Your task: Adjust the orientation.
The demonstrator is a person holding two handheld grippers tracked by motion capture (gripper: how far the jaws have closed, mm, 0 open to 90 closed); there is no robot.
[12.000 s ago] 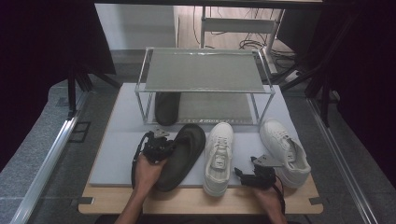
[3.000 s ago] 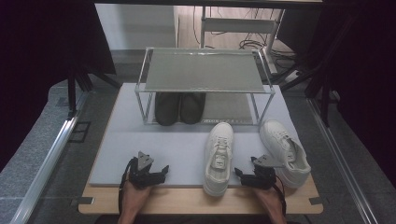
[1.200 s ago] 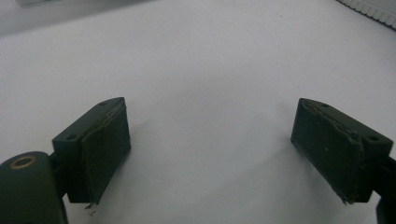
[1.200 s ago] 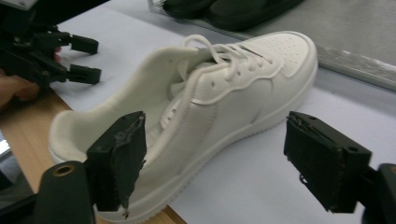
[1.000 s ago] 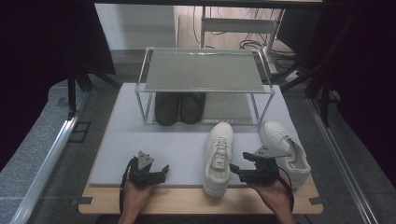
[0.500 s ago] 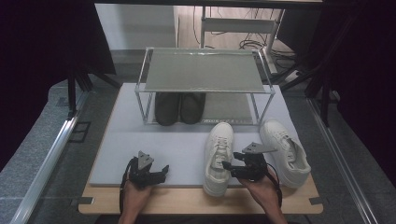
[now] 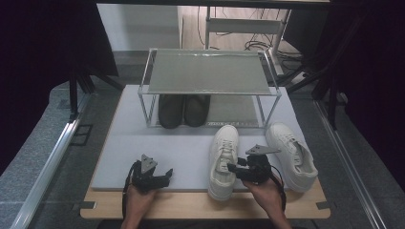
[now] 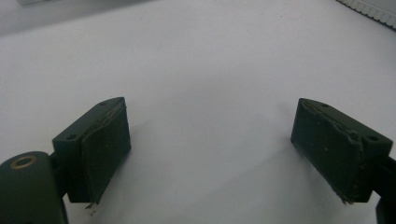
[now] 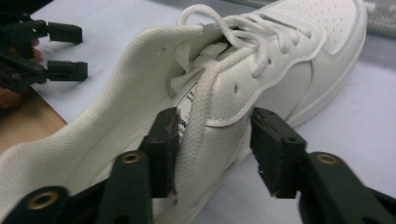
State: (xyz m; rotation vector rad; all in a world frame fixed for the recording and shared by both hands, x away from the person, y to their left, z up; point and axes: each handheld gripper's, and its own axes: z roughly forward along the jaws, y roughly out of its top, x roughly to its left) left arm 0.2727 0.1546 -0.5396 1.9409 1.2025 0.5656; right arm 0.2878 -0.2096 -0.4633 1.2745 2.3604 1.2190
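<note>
Right gripper [image 9: 212, 156]: jaws have just been closing, astride the side wall of the white leather lace-up sneaker [image 7: 223, 160], one inside the opening, one outside; pads not yet pressing.

Sneaker: near centre of the pale grey mat [image 7: 181, 148]. Probably light, with a soft collar and stiff sole; grip the wall low.

Left gripper [image 8: 212, 144]: wide, empty, near left.

Far: wire shoe rack [image 7: 207, 71].
</note>
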